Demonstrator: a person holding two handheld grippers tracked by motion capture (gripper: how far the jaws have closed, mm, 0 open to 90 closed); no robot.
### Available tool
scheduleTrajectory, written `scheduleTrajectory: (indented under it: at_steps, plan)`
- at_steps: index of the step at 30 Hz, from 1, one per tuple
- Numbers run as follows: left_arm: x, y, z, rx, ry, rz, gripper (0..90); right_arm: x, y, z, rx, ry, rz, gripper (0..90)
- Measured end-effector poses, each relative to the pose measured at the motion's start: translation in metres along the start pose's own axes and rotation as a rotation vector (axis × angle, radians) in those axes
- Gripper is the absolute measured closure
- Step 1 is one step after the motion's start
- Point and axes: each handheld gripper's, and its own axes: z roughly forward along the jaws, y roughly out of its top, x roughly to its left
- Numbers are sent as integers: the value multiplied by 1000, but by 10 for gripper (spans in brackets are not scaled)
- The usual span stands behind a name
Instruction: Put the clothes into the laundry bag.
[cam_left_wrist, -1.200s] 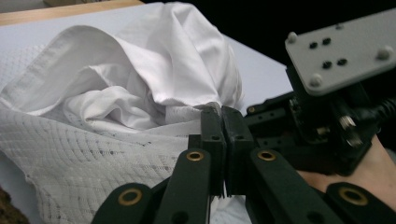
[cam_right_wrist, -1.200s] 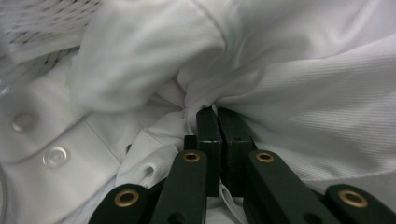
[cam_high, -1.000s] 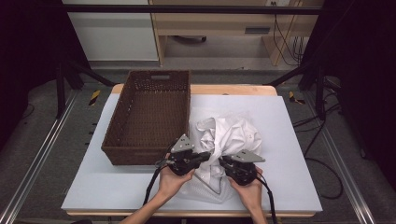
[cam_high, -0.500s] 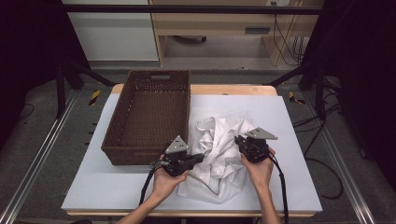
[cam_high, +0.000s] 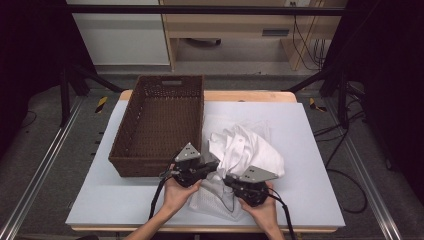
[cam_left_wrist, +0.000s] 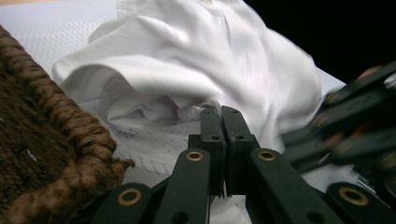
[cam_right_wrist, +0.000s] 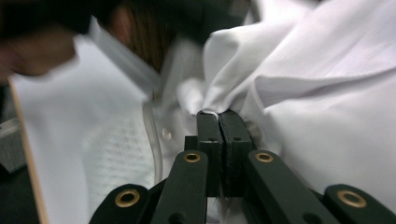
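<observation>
A crumpled white shirt (cam_high: 247, 150) lies on the table (cam_high: 320, 150) right of a brown wicker basket (cam_high: 160, 120). My left gripper (cam_high: 214, 165) is at the shirt's front left, next to the basket's near corner. In the left gripper view its jaws (cam_left_wrist: 219, 112) are shut, with a fold of the shirt (cam_left_wrist: 201, 60) pinched at their tips. My right gripper (cam_high: 227, 181) is at the shirt's front edge, close beside the left one. Its jaws (cam_right_wrist: 218, 115) are also shut, on an edge of the shirt (cam_right_wrist: 327, 93) near a button (cam_right_wrist: 166, 133).
A white textured cloth (cam_high: 220, 205) lies flat under the shirt and reaches the table's front edge. The basket's woven rim (cam_left_wrist: 70, 130) is just left of my left gripper. Bare table lies to the right of the shirt and at the front left.
The right gripper swung out to the shirt's right side, then came back to the front edge beside the left gripper. The shirt's folds shifted. The left gripper stayed put.
</observation>
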Motion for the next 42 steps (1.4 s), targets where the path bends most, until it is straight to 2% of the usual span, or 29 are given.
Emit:
scheduleTrajectory:
  at_steps: [5, 6, 9, 11, 12, 13, 15, 16, 18, 20, 22, 24, 26, 28, 29, 31, 32, 33, 35, 36, 38, 39, 40, 42]
  plan:
    - [-6, 4, -3, -17, -21, 41, 888, -7, -1, 23, 69, -47, 49, 892]
    - [-9, 4, -2, -15, -27, 49, 888, -8, 0, 26, 78, -62, 45, 892]
    - [-12, 1, 2, 13, -6, 81, 888, -16, 2, 39, 80, -168, 69, 889]
    - [-9, -3, 5, 27, -9, 70, 888, -20, 1, 45, 67, -199, 101, 887]
    - [-7, -4, 6, 25, -12, 58, 888, -20, 1, 46, 68, -200, 99, 884]
    - [-5, -5, 6, 25, -8, 51, 887, -20, 1, 45, 66, -193, 92, 867]
    - [-2, -5, 4, 24, 5, 49, 886, -20, 2, 36, 63, -145, 85, 814]
    - [-1, -6, 3, 25, 13, 46, 885, -20, 4, 28, 49, -116, 97, 786]
    - [2, -6, 1, 24, 20, 38, 885, -19, 8, 7, -11, -75, 103, 752]
    - [3, -6, 1, 23, 27, 40, 885, -20, 16, -21, -77, -85, 85, 721]
    - [4, -6, 1, 24, 29, 37, 884, -26, 23, -38, -142, -125, 81, 684]
    - [3, -6, 1, 26, 31, 41, 884, -37, 32, -49, -177, -184, 101, 612]
    - [3, -5, 1, 29, 35, 49, 884, -55, 41, -46, -161, -276, 130, 509]
    - [3, -5, 2, 31, 35, 51, 883, -70, 46, -35, -134, -325, 148, 422]
    - [2, -5, 3, 34, 37, 53, 883, -79, 48, -26, -104, -333, 168, 397]
    - [2, -5, 3, 41, 40, 59, 883, -92, 46, -7, -44, -289, 217, 429]
    - [2, -5, 4, 43, 44, 60, 883, -96, 44, 2, -11, -260, 231, 578]
    - [3, -5, 4, 46, 48, 61, 883, -97, 41, 7, 31, -233, 245, 677]
    - [4, -4, 4, 46, 48, 57, 883, -92, 37, 7, 49, -238, 214, 842]
    - [4, -4, 3, 45, 49, 55, 884, -90, 38, 2, 35, -241, 207, 855]
    - [5, -4, 3, 44, 52, 50, 884, -82, 41, -15, -13, -215, 184, 860]
    - [5, -3, 3, 42, 55, 46, 884, -76, 43, -24, -51, -208, 158, 861]
    - [5, -2, 3, 39, 54, 43, 884, -68, 46, -36, -96, -168, 124, 861]
    - [5, 0, 2, 33, 51, 41, 884, -52, 48, -47, -144, -102, 84, 861]
